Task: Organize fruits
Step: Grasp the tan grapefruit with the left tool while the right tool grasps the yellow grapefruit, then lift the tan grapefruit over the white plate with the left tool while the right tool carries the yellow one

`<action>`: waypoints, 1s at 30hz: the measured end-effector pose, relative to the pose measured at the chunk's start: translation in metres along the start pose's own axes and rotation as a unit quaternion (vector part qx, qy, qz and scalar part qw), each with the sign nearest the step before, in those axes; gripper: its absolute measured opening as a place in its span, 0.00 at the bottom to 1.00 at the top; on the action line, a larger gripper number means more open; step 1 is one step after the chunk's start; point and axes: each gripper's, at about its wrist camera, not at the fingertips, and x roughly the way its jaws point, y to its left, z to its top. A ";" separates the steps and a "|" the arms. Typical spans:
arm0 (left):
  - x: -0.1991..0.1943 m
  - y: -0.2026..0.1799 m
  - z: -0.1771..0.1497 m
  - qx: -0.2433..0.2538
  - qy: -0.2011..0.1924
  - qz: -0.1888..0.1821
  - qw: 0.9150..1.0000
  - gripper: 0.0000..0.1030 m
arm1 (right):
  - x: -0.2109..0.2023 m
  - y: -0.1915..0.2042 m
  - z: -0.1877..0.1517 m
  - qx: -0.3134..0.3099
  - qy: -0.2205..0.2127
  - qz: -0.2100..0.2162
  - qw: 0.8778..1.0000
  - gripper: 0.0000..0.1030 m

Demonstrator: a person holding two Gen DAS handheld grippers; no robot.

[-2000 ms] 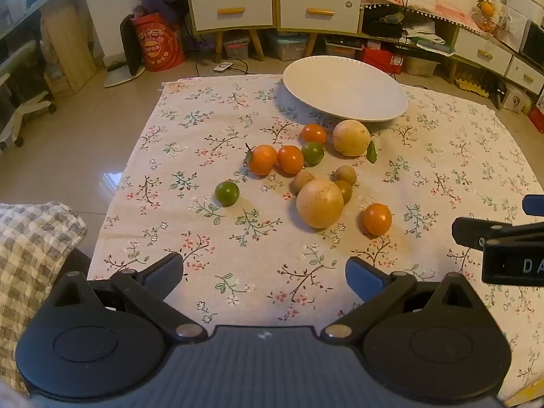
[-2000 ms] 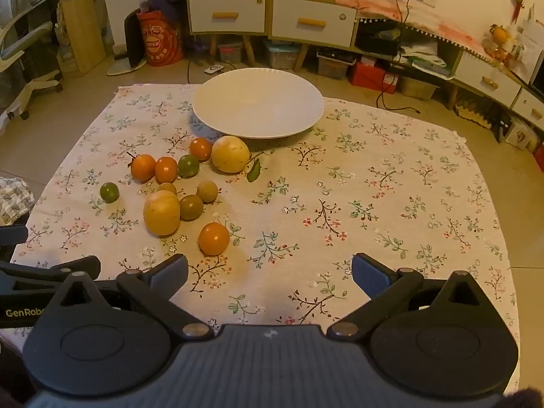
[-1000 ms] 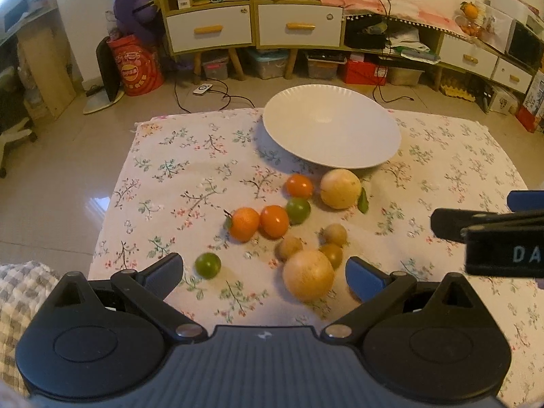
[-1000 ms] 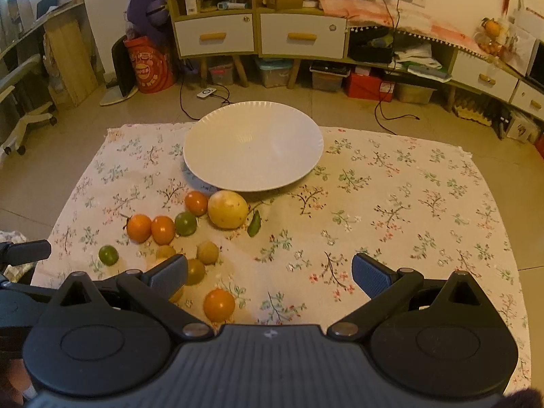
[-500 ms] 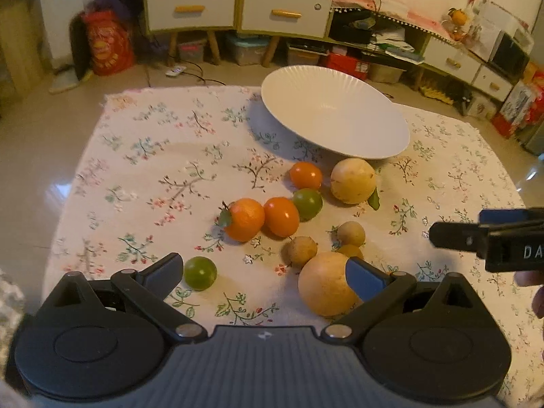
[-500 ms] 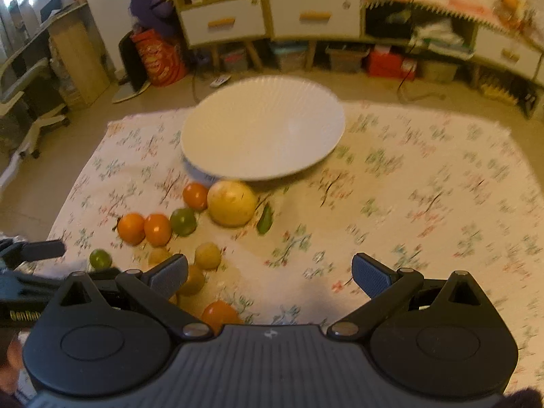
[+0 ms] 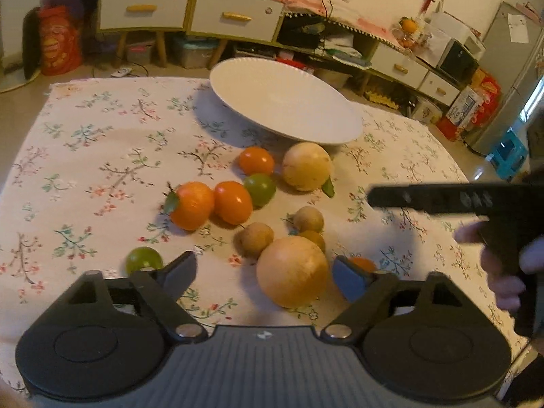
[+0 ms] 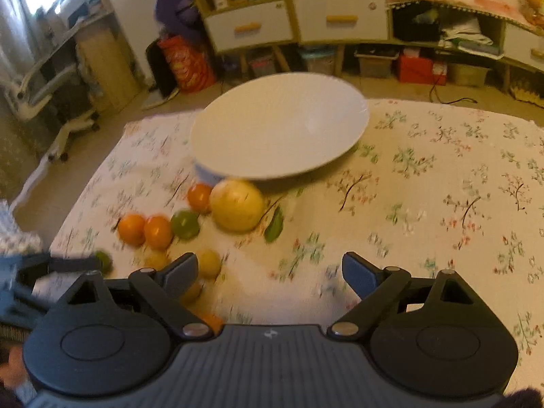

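A white plate [image 7: 285, 108] [image 8: 278, 136] stands at the far side of the floral cloth, with nothing on it. Loose fruit lies in front of it: oranges [image 7: 192, 205], green fruits [image 7: 260, 188], small brown ones [image 7: 255, 236] and a big yellow one [image 7: 306, 166] [image 8: 236, 205]. A large tan fruit [image 7: 292, 270] sits between the fingers of my left gripper [image 7: 265, 272]; its jaws are closing and the pads stand off the fruit. My right gripper [image 8: 270, 272] hovers low over bare cloth, jaws closing on nothing, with a small yellow fruit [image 8: 209, 263] beside its left finger.
A green leaf [image 8: 274, 224] lies by the big yellow fruit. An orange [image 7: 362, 263] sits behind my left gripper's right finger. A hand [image 7: 503, 272] holds the right gripper at the right of the left wrist view. Cabinets [image 7: 190, 17] and floor clutter lie beyond the cloth.
Both grippers have sunk and moved in toward the fruit. Their jaws have narrowed a little. The large tan fruit now lies between the left fingers.
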 end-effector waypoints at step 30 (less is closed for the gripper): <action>0.018 -0.020 0.003 0.021 0.030 0.015 0.999 0.33 | 0.064 0.031 0.025 0.015 0.032 -0.008 0.999 0.45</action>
